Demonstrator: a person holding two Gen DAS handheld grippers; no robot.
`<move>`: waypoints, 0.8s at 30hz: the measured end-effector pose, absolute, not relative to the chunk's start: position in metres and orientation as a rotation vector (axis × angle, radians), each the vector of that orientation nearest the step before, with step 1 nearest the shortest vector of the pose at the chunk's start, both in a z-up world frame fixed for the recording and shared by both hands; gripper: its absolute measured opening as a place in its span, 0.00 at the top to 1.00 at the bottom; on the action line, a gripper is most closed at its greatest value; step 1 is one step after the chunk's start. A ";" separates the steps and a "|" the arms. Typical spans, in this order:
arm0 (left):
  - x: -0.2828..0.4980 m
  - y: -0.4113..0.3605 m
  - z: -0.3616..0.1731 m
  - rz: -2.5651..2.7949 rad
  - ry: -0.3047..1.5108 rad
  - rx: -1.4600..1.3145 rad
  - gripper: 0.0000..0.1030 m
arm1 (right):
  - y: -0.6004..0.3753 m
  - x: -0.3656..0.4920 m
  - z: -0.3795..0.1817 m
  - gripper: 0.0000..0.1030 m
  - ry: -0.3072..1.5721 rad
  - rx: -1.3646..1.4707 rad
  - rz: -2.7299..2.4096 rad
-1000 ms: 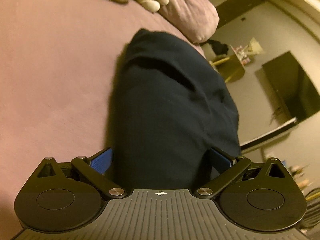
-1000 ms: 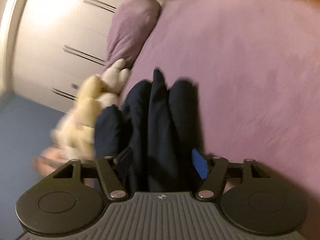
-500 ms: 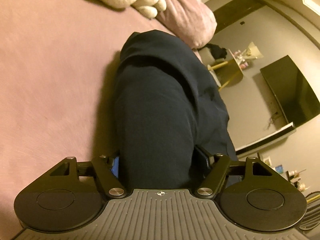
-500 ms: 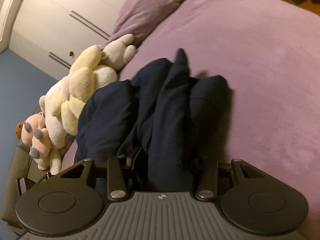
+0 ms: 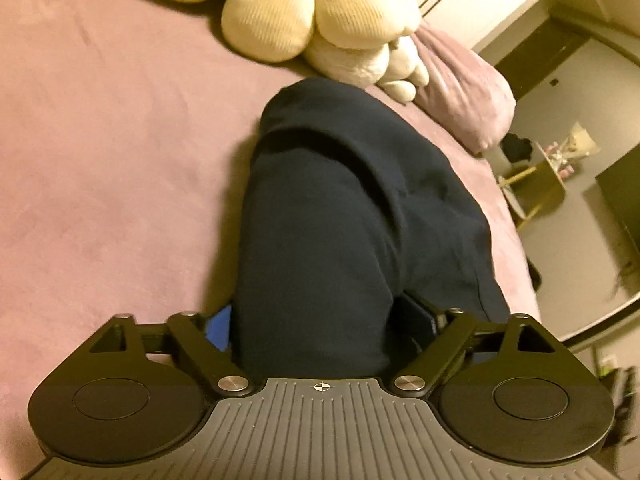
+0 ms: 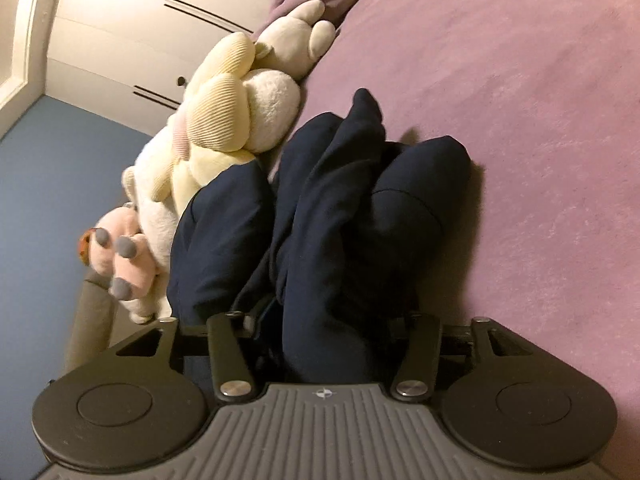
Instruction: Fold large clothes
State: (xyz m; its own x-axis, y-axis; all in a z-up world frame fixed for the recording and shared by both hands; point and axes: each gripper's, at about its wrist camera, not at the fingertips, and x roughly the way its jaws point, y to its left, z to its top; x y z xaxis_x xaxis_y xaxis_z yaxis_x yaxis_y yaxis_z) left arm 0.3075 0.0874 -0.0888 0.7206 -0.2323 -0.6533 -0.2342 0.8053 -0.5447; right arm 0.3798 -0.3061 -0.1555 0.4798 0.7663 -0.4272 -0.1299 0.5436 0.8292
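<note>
A mauve bedspread [image 5: 100, 184] filled both wrist views. On it lay the dark navy garment [image 5: 344, 216], bunched in thick folds beside a heap of cream plush toys [image 6: 224, 120] and a mauve pillow [image 5: 464, 92]. The left gripper [image 5: 320, 320] was clamped on a broad fold of the cloth, a blue pad [image 5: 219, 326] pressed against it. The right gripper [image 6: 332, 332] was likewise closed on a bundled ridge of the same garment, its fingertips buried in fabric.
</note>
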 end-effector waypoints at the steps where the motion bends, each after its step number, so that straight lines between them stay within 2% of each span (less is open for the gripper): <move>1: 0.304 0.084 -0.086 0.003 0.763 -0.640 0.09 | -0.306 0.378 -0.154 0.40 0.919 0.794 0.594; 3: 0.295 0.079 -0.078 0.031 0.737 -0.610 0.09 | -0.310 0.367 -0.142 0.36 0.923 0.687 0.505; 7: 0.257 0.075 -0.060 0.061 0.644 -0.561 0.09 | -0.314 0.324 -0.098 0.36 0.770 0.464 0.329; 10: 0.235 0.061 -0.055 0.025 0.623 -0.534 0.07 | -0.296 0.285 -0.066 0.46 0.629 0.351 0.344; 14: 0.230 0.045 -0.065 0.041 0.709 -0.434 0.07 | -0.252 0.239 -0.053 0.76 0.520 0.214 0.467; 15: 0.228 0.045 -0.069 0.043 0.724 -0.429 0.07 | -0.240 0.233 -0.057 0.79 0.538 0.181 0.485; 18: 0.225 0.042 -0.082 0.026 0.748 -0.402 0.05 | -0.221 0.235 -0.077 0.81 0.620 0.096 0.415; 21: 0.228 0.045 -0.095 0.034 0.761 -0.417 0.00 | -0.222 0.239 -0.102 0.83 0.623 0.019 0.393; 24: 0.229 0.050 -0.102 0.034 0.766 -0.445 0.00 | -0.222 0.234 -0.114 0.83 0.590 -0.020 0.398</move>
State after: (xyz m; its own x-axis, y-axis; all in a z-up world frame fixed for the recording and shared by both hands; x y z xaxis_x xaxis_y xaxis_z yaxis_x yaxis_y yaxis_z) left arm 0.2294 0.0495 -0.1020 0.7246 -0.1298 -0.6768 -0.1894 0.9067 -0.3768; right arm 0.2339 -0.2220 -0.1142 0.7573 0.3597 -0.5451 -0.3710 0.9238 0.0942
